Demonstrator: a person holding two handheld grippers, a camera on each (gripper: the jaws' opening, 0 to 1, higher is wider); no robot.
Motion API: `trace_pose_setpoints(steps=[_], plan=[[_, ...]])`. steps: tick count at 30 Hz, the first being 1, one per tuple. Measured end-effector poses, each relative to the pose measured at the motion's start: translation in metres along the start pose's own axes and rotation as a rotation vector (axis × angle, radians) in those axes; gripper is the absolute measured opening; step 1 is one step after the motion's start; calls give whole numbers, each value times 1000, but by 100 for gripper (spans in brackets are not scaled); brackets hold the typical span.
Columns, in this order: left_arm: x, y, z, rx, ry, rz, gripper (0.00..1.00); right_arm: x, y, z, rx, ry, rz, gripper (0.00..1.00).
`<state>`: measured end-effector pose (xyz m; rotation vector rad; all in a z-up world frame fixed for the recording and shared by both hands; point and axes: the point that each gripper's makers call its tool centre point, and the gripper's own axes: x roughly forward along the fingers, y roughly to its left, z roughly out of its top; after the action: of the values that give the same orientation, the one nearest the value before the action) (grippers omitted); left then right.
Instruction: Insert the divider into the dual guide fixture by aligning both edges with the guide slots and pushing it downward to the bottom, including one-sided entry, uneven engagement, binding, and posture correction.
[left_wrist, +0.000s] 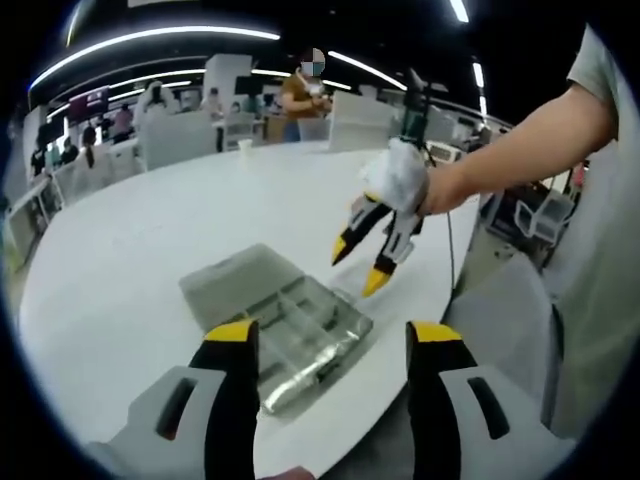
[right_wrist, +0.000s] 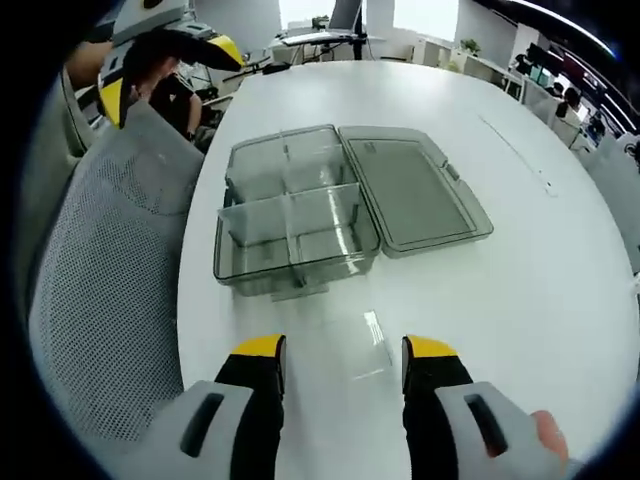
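White and round, the big table (right_wrist: 520, 260) in a busy bright room holds the clear grey plastic box with its flat lid open (right_wrist: 300, 215) — open so a divider can slide down into it. A thin clear plastic sheet (right_wrist: 372, 345) — likely the divider — lies flat by the right gripper (right_wrist: 343, 362). Both it and the left gripper (left_wrist: 331, 352) have jaws wide apart, holding nothing.

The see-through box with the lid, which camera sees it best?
The right gripper view: it looks down into the clear box, showing its compartments and the open lid lying flat beside it. The left gripper view shows the box lower and partly behind that gripper's jaws.
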<state>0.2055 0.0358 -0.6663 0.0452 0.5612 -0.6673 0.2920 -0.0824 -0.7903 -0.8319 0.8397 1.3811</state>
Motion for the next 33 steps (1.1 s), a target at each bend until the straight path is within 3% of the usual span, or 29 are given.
trace_pose_setpoints(steps=[10, 13, 30, 33], plan=[[-1, 2, 0, -5, -3, 10, 58, 11, 4, -9, -68, 67, 37, 42], [-1, 3, -2, -5, 1, 13, 58, 13, 4, -8, -43, 56, 48, 41], [-2, 6, -5, -18, 3, 22, 58, 22, 1, -21, -122, 127, 57, 37], [-2, 6, -6, -17, 7, 23, 58, 22, -2, -20, -113, 110, 51, 35]])
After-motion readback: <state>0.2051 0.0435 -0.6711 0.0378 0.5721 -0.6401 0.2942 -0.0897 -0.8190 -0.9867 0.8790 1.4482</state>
